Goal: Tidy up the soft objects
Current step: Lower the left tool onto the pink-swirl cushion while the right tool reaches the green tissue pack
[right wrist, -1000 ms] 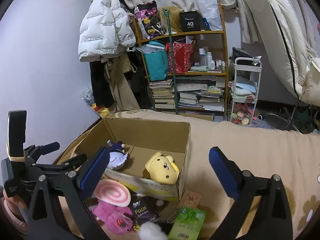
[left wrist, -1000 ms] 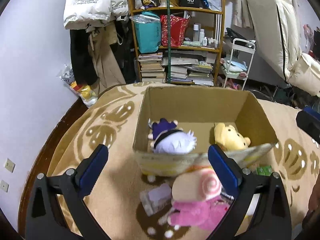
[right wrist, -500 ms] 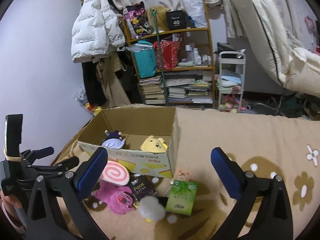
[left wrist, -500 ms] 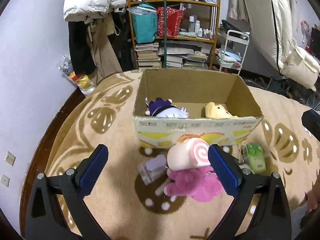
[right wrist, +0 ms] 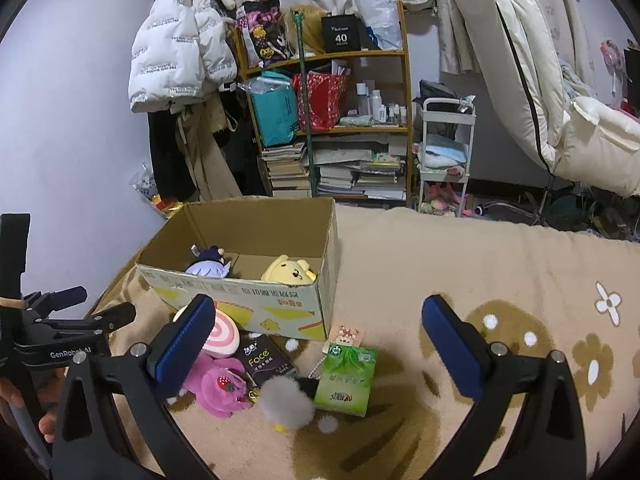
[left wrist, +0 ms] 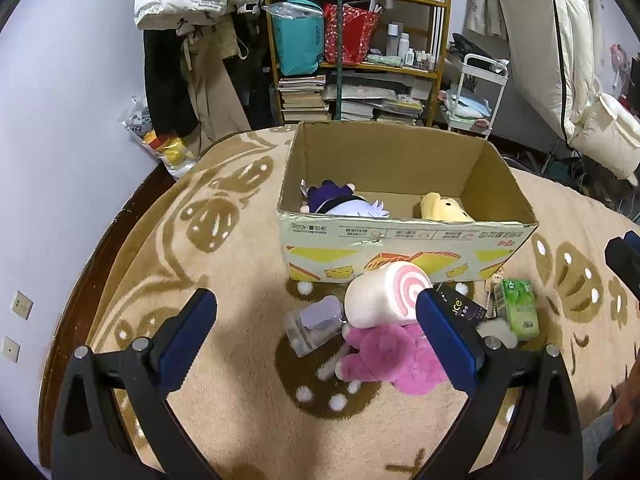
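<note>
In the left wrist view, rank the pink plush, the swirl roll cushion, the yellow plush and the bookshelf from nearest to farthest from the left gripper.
1. pink plush, on the blanket, toward its right finger.
2. swirl roll cushion, just behind, before the cardboard box.
3. yellow plush, inside the box, right side.
4. bookshelf, against the far wall.

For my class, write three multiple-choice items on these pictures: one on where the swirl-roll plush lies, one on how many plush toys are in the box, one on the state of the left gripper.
1. Where is the swirl-roll plush?
A. inside the cardboard box
B. on the blanket before the cardboard box, above the pink plush
C. on the shelf

2. How many plush toys lie in the box?
A. none
B. two
C. five

3. The left gripper is:
A. open, empty
B. shut on the pink plush
C. shut on the box

Key: 1 B, it lies outside the front wall; 2 B, purple-white plush and yellow plush; 3 A, fingers wide apart.
</note>
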`<state>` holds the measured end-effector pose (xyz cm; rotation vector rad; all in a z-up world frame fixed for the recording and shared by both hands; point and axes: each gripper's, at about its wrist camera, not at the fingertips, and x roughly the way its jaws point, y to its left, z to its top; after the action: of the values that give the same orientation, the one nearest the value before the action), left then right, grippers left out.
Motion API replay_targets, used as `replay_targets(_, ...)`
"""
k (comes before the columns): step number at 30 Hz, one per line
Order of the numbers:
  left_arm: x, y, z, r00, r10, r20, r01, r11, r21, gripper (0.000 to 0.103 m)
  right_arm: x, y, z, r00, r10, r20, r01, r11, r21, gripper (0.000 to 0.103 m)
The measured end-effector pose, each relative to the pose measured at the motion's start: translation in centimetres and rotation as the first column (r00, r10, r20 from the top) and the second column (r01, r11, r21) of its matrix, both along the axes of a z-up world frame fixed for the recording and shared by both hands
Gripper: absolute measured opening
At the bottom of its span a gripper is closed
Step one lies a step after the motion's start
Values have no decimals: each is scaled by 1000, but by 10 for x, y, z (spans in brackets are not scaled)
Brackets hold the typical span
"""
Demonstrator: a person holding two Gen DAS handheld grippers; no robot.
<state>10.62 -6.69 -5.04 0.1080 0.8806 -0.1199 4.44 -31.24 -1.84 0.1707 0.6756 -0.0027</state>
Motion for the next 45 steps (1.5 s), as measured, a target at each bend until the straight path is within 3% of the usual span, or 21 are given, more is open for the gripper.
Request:
replay_targets(15,22,-20,-28,1000,-19,-19,19,1000,24,99,31,-8,-37,993,-44,-106,44,999,-5,103)
replay_targets(30,41,-34,-57,993,-30,-113,32,999,16,99,58,-6,-74,978,-38,-205,41,999,10,103)
replay_targets(39,49,-38,-71,988,-25,-154,27,1000,11,99,71,0,-99,951,-25,-309,18,1000,-25,103)
replay_targets(45,52,-38,-77,985,-22,-172,23,1000,5,99,76,-5,-110,932,-77,-353,61,997,-55,103)
